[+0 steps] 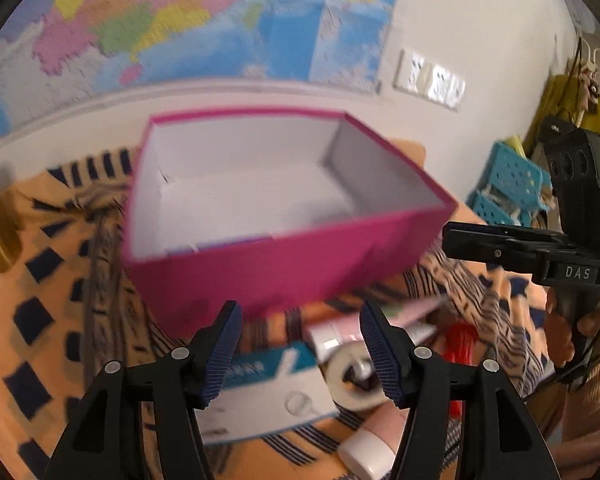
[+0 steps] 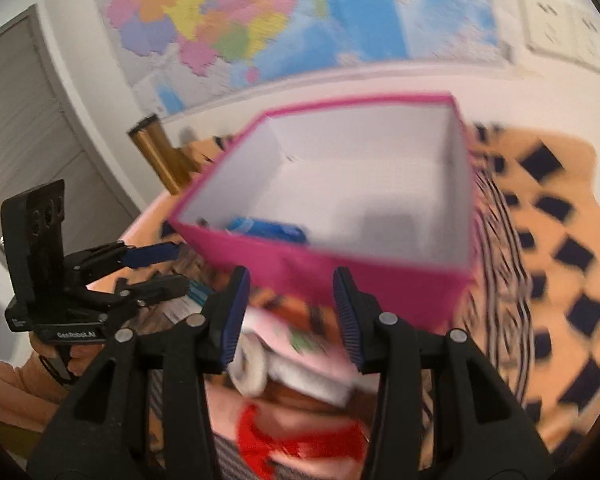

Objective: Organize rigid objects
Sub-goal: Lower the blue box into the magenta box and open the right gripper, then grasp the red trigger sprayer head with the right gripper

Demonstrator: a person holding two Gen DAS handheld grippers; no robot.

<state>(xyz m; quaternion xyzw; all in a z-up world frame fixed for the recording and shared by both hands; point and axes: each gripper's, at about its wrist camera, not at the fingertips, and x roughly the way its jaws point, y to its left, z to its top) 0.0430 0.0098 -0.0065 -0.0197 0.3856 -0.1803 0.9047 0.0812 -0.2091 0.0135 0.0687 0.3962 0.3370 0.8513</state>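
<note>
Left wrist view: both grippers' jaws apart, nothing held, left gripper [image 1: 300,344] over tape roll [image 1: 354,380] and white-blue carton [image 1: 268,392] before pink box [image 1: 284,272]; judged light, stiff, best gripped across flat sides.

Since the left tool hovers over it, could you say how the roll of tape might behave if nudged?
The roll of tape looks round and stiff, so on edge it might roll. It seems to lie tilted among clutter on the rumpled cloth, which probably stops it. Blur hides more.

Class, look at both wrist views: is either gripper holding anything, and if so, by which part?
Nothing is held. The left gripper and right gripper both stand open and empty near the pink box.
</note>
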